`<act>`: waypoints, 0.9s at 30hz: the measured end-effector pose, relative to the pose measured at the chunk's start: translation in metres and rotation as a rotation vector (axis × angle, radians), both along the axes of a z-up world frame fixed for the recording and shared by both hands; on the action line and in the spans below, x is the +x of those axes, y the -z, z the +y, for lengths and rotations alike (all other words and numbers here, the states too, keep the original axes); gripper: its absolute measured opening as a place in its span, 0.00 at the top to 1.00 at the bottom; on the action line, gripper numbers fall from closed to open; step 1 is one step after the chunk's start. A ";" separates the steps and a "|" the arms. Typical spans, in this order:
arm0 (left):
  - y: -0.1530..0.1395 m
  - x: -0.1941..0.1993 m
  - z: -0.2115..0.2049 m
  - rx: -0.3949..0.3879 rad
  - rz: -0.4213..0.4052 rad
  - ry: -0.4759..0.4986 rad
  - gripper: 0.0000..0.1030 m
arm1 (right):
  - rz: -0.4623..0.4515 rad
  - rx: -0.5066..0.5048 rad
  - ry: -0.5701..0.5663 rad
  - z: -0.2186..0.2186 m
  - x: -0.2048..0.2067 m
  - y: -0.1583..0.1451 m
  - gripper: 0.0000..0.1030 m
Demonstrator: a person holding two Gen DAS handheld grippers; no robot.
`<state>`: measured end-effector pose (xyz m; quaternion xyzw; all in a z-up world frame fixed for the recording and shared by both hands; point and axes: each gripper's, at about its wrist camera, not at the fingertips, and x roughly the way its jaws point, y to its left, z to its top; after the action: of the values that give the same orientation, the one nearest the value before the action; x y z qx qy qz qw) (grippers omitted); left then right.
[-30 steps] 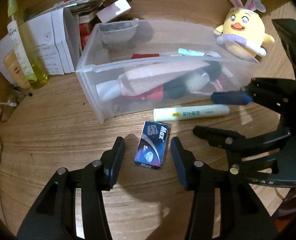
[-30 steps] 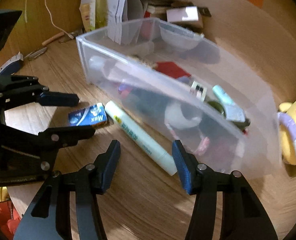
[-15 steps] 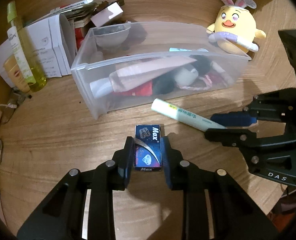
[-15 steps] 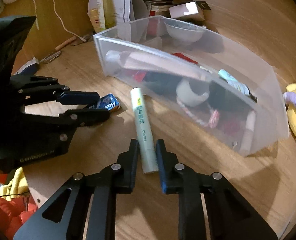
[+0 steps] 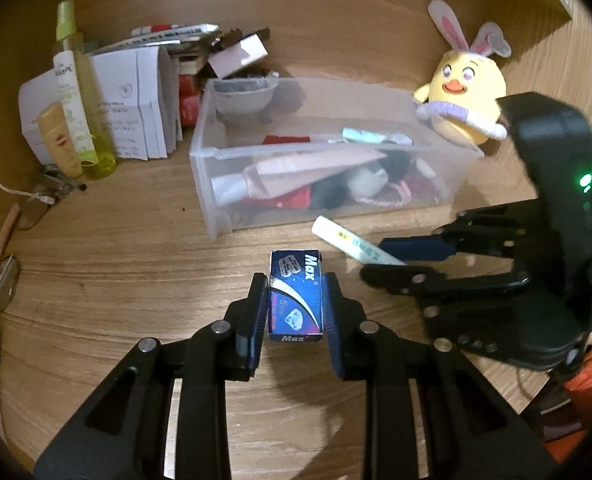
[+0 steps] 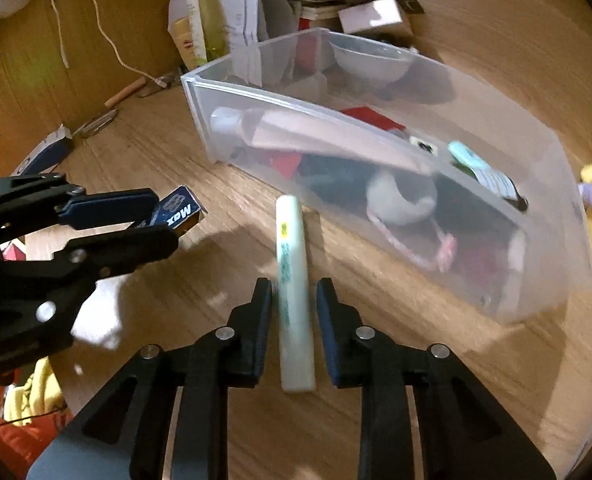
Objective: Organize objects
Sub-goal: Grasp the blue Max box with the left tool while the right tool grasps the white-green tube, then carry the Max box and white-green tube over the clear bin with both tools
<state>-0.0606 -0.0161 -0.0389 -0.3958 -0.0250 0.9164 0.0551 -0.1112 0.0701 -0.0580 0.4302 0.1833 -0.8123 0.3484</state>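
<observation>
My left gripper [image 5: 294, 300] is shut on a small blue "Max" box [image 5: 296, 294] and holds it above the wooden desk. It also shows in the right wrist view [image 6: 177, 210], at the left. My right gripper [image 6: 293, 304] is shut on a pale green tube [image 6: 291, 280] and holds it lifted, pointing at the clear plastic bin [image 6: 376, 184]. In the left wrist view the tube [image 5: 352, 242] sits in the right gripper [image 5: 392, 258], just in front of the bin [image 5: 320, 156], which holds several toiletries.
A yellow plush chick [image 5: 464, 96] sits at the bin's right end. A yellow-green bottle [image 5: 81, 100], white papers [image 5: 135, 104] and small boxes [image 5: 237, 54] stand behind the bin at the left. Glasses [image 5: 3, 284] and a cable [image 6: 103, 32] lie at the desk's left.
Both grippers closed, the left on the blue box and the right on the tube, and lifted them off the desk. The tube swung from lying along the bin to pointing at it.
</observation>
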 end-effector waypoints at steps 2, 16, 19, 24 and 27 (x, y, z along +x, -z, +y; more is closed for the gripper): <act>-0.003 0.001 -0.002 0.007 0.011 -0.005 0.74 | 0.018 -0.001 -0.006 -0.002 0.003 0.000 0.86; -0.036 0.006 0.009 0.027 0.113 -0.005 0.74 | 0.109 -0.150 0.046 0.032 0.033 -0.051 0.86; -0.044 0.006 0.012 0.032 0.137 -0.007 0.74 | 0.134 -0.184 0.068 0.039 0.032 -0.065 0.86; -0.056 0.004 0.014 0.038 0.171 -0.010 0.74 | 0.170 -0.221 0.102 0.050 0.029 -0.080 0.86; -0.062 0.002 0.014 0.042 0.186 -0.014 0.74 | 0.186 -0.244 0.124 0.057 0.024 -0.087 0.86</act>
<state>-0.0587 -0.0023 0.0227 -0.3074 -0.0417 0.9488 0.0589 -0.0868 0.1271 0.0287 0.3180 0.0882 -0.8848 0.3289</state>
